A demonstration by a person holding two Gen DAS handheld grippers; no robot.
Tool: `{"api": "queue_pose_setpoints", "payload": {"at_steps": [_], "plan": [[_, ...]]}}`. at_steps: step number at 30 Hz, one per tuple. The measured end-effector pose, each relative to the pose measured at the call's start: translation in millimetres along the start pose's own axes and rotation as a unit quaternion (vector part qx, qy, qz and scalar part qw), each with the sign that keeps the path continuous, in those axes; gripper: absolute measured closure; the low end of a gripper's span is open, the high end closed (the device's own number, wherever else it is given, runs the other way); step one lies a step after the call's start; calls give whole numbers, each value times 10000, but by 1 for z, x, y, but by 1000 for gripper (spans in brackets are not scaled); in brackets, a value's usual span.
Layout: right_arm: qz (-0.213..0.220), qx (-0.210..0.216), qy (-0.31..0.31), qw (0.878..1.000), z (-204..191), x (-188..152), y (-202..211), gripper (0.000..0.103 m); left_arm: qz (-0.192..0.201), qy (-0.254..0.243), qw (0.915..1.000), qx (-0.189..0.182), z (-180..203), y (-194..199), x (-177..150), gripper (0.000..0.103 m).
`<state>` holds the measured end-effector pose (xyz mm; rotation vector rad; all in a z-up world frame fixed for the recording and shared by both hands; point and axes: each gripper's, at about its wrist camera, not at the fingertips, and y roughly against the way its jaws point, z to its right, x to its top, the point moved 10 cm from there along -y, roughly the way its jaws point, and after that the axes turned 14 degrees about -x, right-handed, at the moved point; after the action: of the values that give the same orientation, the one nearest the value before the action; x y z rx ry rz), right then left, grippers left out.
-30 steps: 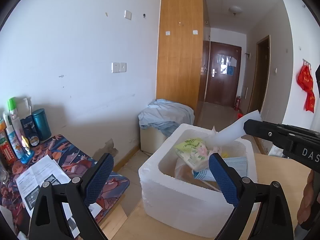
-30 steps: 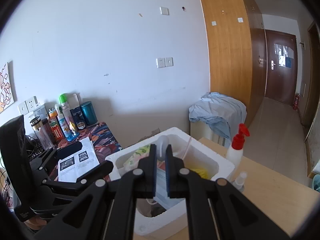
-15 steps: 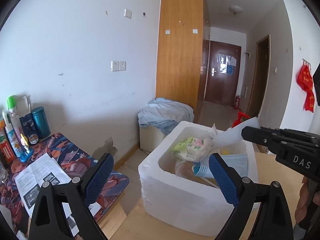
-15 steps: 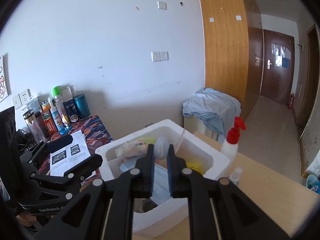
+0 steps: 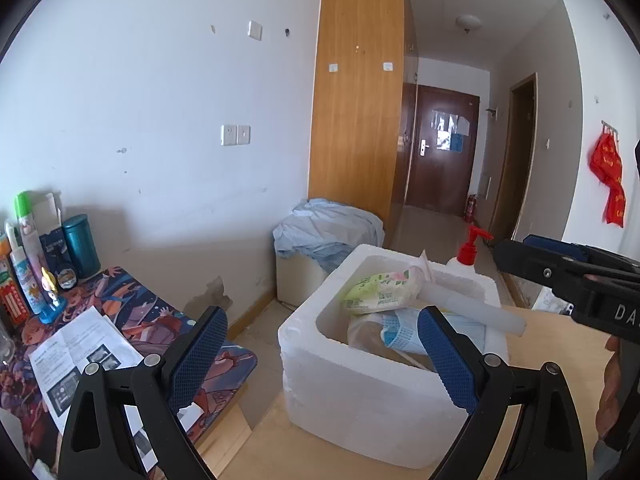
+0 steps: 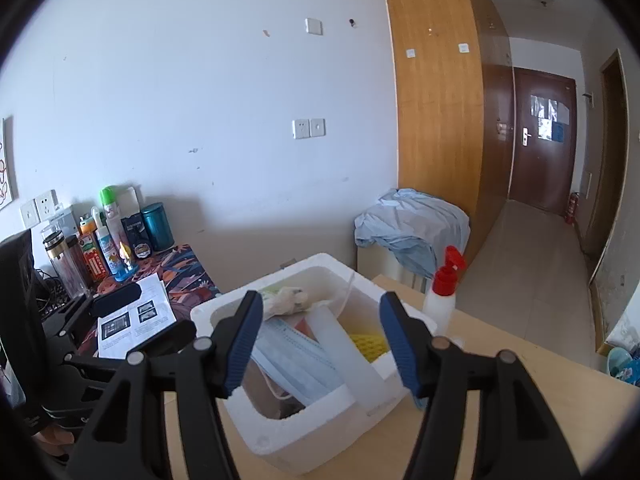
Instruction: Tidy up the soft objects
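Right gripper [image 6: 322,338] jaws opening, clear of translucent tube [image 6: 350,358] on foam box [image 6: 288,436] near rim. Tube light, soft, slippery — regrip mid-length. Left gripper [image 5: 320,358] wide open, empty.

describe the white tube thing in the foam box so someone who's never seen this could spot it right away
Find the white foam box on the wooden table, beside the red-topped spray bottle. The translucent white tube lies slanted in it, one end sticking out over the rim. Unlike the flat blue face masks and the green tissue pack beside it, it is long and stiff-looking.
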<state>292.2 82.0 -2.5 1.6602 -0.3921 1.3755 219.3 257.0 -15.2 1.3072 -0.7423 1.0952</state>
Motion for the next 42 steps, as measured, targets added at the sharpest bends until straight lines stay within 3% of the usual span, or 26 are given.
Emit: {"api": "queue_pose_setpoints", "payload": {"at_steps": [30, 42], "plan": [[457, -463, -521, 9965, 27, -34, 124, 8, 181, -522, 9961, -683, 90, 80, -21, 7], [487, -435, -569, 9962, 19, -63, 169, 0, 277, -646, 9953, -670, 116, 128, -46, 4]]}}
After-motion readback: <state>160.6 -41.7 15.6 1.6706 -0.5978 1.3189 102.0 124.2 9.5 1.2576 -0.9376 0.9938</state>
